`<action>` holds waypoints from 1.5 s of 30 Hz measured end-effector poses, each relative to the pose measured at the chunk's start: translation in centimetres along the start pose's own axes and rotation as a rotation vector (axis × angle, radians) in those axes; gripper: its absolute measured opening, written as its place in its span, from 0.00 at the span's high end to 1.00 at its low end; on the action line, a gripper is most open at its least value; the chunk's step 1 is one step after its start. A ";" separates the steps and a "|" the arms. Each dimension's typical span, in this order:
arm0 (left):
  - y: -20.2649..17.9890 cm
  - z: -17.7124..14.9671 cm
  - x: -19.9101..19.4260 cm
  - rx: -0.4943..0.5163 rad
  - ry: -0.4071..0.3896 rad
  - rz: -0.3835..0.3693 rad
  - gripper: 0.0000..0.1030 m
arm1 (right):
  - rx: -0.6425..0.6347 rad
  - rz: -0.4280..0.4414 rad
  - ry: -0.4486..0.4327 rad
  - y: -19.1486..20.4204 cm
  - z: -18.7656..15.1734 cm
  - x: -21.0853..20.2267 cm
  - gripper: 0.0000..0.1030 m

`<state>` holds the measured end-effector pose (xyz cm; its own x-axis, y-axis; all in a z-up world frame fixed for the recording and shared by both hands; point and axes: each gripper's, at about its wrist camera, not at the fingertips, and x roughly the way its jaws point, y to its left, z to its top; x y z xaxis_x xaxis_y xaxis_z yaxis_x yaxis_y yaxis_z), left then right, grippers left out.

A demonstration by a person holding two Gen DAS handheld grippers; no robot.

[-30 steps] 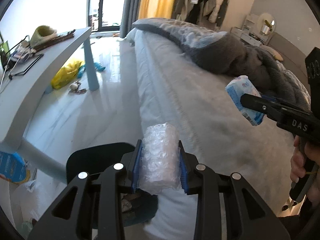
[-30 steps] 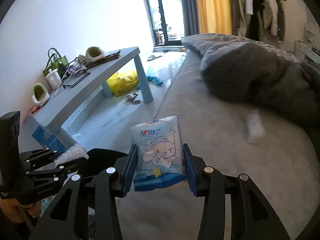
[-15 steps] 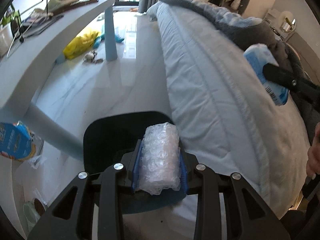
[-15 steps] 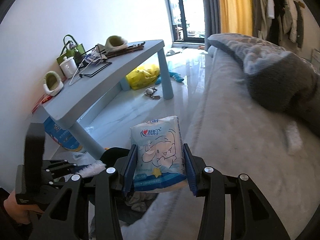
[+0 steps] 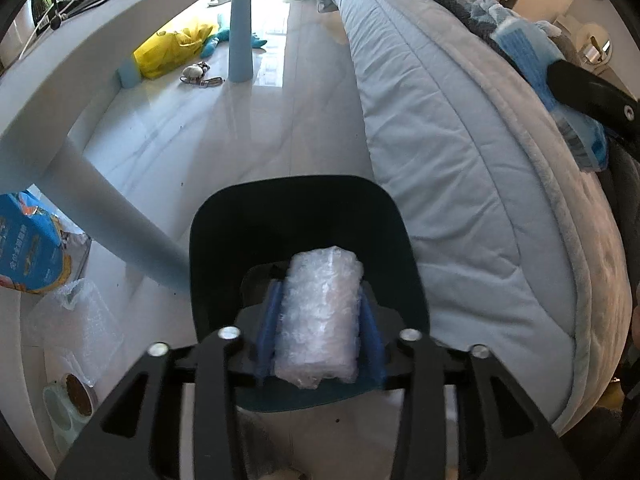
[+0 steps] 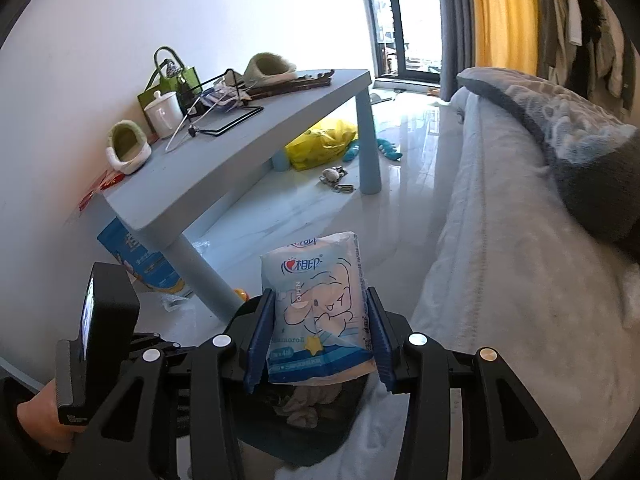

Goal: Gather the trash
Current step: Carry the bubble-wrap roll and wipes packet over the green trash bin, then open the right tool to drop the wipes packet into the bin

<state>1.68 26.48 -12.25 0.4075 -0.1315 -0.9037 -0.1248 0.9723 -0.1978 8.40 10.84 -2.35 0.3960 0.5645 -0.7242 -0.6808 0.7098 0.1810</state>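
Bedroom w/ a glossy white tile floor (image 5: 224,136), a pale blue table (image 6: 256,128) standing along the wall and a bed (image 5: 460,168) w/ a light quilt running down the other side. A dark bin (image 5: 304,216) is sitting on the floor btwn the near table leg and the bed's side edge, nearly touching the quilt.

Left gripper (image 5: 318,320) is hovering over the bin's opening, its blue pads pressing in on both sides of a bubble wrap roll (image 5: 320,316), which is standing upright btwn them. Jaws are narrowed to the roll's width.

Right gripper (image 6: 320,332) is clamping a tissue pack (image 6: 320,308), a blue-and-white pkg w/ a cartoon print, pads gripping its two side edges. In the right wrist view it's hanging over the bin's (image 6: 320,432) bed-side rim, w/ some crumpled stuff lying inside the bin below. In the left wrist view the same pack (image 5: 532,60) is showing up over the bed's edge.

Under the table's far end a yellow bag (image 6: 324,142) is lying on the floor; a blue box (image 5: 28,252) is leaning by the near leg. On the tabletop a white mug (image 6: 164,114) and a green slipper (image 6: 126,150) are sitting near the wall-side edge.
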 end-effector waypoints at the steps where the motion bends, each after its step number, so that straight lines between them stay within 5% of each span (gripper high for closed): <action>1: 0.1 0.0 -0.1 -0.003 -0.001 -0.003 0.46 | -0.003 0.002 0.003 0.2 0.0 0.3 0.56; 6: 1.3 -0.2 -0.9 -0.026 -0.033 -0.014 0.32 | -0.008 0.008 0.031 1.0 -0.2 1.8 0.56; 27: 4.0 1.8 -9.7 -0.101 -0.369 -0.036 0.32 | -0.023 -0.005 0.237 2.9 -3.6 9.6 0.56; 45: 3.6 2.2 -15.0 -0.060 -0.534 -0.063 0.32 | -0.053 -0.015 0.342 4.1 -5.6 12.3 0.51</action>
<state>-2.87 32.34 1.43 0.8171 -0.0572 -0.5736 -0.1307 0.9508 -0.2810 7.04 18.32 -14.23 0.1831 0.3742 -0.9091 -0.7110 0.6890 0.1404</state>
